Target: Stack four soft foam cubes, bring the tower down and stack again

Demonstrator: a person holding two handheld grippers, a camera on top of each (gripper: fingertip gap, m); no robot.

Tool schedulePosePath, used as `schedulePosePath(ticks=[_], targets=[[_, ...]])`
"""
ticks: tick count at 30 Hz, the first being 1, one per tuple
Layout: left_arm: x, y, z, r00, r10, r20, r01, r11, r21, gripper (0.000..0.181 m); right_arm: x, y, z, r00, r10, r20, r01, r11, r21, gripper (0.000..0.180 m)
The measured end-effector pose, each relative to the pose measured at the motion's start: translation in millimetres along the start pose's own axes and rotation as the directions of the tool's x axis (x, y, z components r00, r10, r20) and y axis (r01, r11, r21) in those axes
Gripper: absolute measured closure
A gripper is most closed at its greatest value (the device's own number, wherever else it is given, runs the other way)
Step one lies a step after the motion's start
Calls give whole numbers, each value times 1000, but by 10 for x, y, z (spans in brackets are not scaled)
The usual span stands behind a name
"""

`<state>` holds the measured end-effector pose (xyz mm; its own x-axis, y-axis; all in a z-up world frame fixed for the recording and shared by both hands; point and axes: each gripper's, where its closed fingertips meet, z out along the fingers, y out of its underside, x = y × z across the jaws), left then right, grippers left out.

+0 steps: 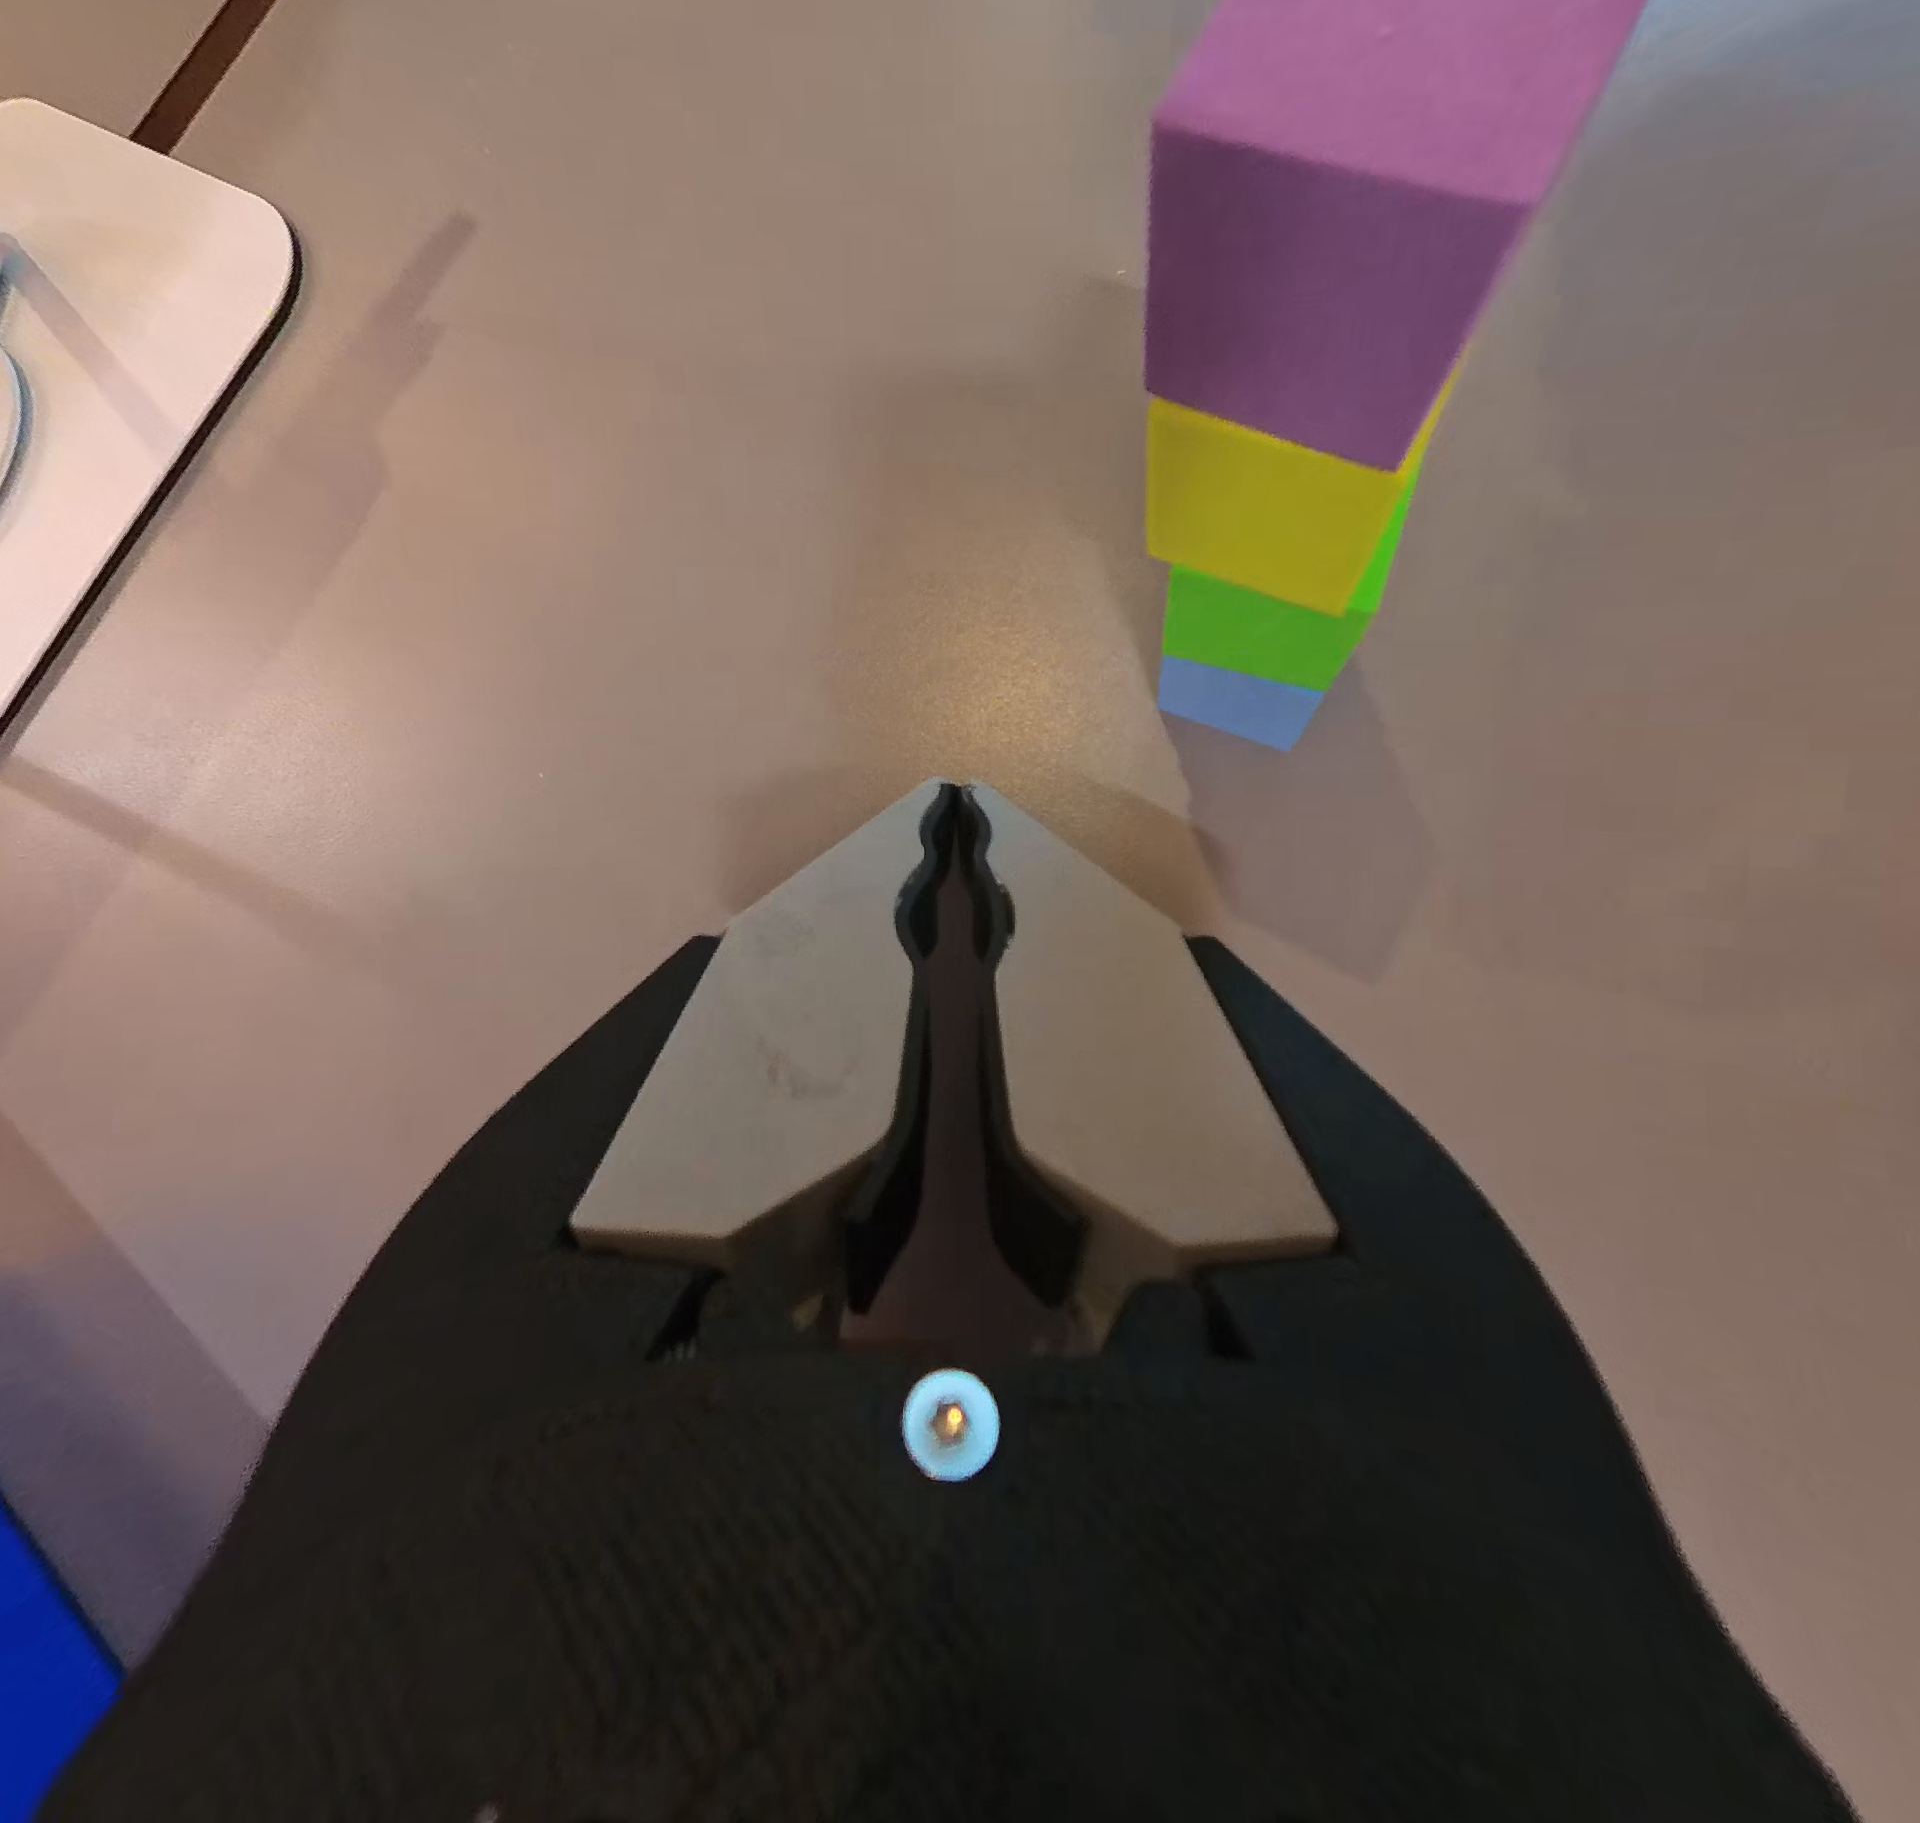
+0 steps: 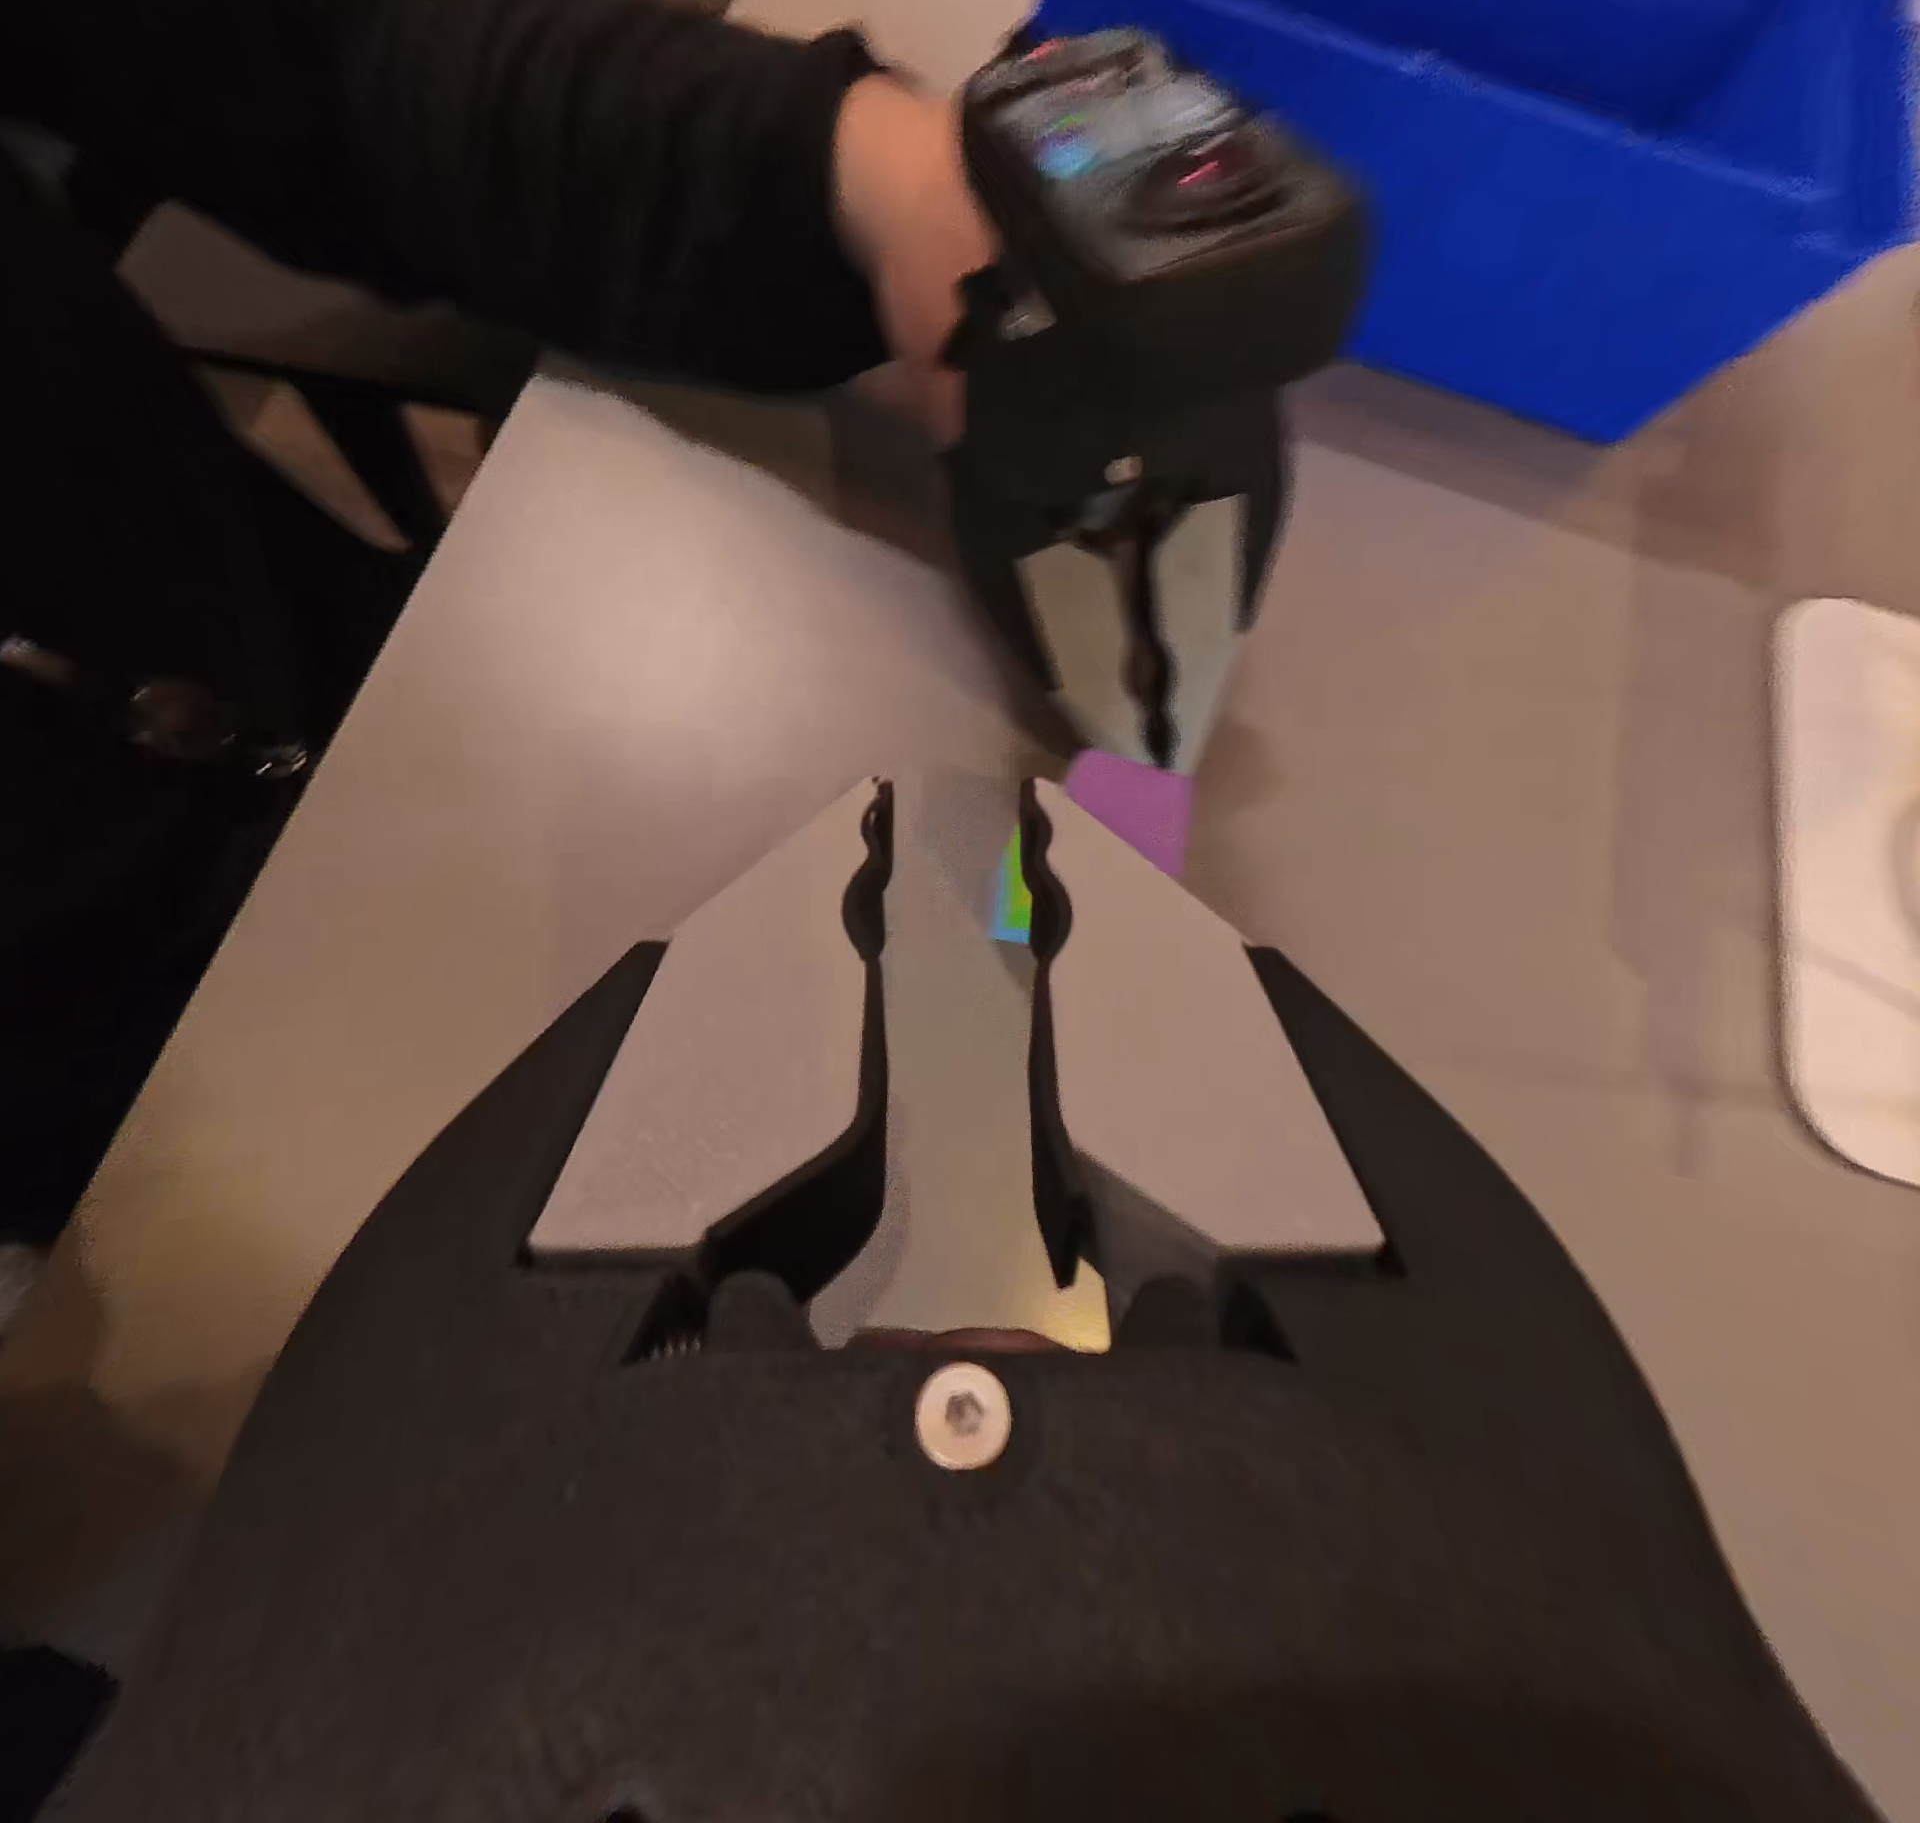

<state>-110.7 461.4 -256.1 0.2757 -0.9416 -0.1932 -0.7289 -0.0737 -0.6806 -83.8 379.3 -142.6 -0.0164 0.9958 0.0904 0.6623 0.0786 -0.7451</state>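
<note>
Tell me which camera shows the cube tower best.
The left wrist view: the tower shows all four cubes, purple on top, blue at the bottom. The right wrist view shows only the purple top and a sliver of the colours below, mostly hidden behind its jaws.

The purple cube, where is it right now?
The purple cube sits on top of the tower, right on the yellow cube, at the upper right of the left wrist view, beyond and to the right of the shut left tongs.
</note>
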Motion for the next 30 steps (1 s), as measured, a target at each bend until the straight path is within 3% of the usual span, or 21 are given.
schedulePosePath(ticks=[4, 6, 9, 11, 15, 18, 26, 30], targets=[[0, -2, 0, 1000, 2, 3, -2, 1000, 0, 181, -349, 233, 387, 992, 31, 121, -25, 999, -44, 157], [0, -2, 0, 1000, 3, 3, -3, 1000, 0, 181, -427, 362, 587, 992, 28, 124, -23, 999, -40, 172], [-1, -2, -1, 1000, 2, 2, -2, 1000, 1, 181, 24, 630, 726, 987, 37, -159, -64, 984, -164, 180], [-6, 2, -4, 1000, 1, 2, -1, 1000, 0, 181, 452, 567, 533, 909, 66, -410, -115, 989, -95, 180], [-8, 3, -6, 1000, -4, -2, 4, 1000, 1, 181, 528, 88, 45, 860, 95, -501, -16, 987, 160, 176], [-9, 4, -5, 1000, -7, -3, 7, 1000, 1, 181, 557, 38, -163, 829, 131, -543, -8, 975, 223, 174], [-53, 27, -13, 1000, 18, 25, -17, 1000, -15, 181, 793, 740, -37, 754, 259, -604, -217, 966, 144, 174], [-149, 87, -57, 999, 9, 48, -7, 999, -45, 181, 987, 1362, 82, 677, 238, -697, -347, 938, -18, 172]])
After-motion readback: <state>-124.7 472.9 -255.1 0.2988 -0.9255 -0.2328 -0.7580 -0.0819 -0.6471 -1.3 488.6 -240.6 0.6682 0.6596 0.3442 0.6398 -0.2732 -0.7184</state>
